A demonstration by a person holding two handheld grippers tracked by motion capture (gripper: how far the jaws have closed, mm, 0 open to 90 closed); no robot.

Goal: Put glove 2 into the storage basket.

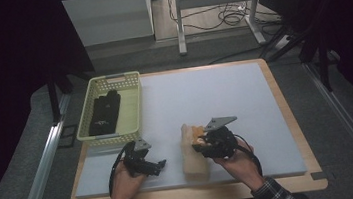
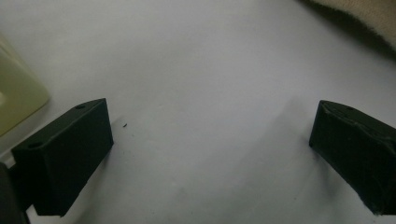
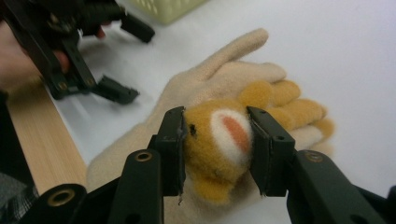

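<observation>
My right gripper is clamped on the orange plush patch of a beige glove, lying near the table's front edge. My left gripper rests alongside, jaws apart. A yellow basket sits at the left edge

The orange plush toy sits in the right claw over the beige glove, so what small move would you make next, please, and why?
Probably carry the orange plush toy, clamped in the right claw, toward the yellow basket. The left claw stands open with nothing between its jaws, while the beige glove lies flat on the table.
</observation>
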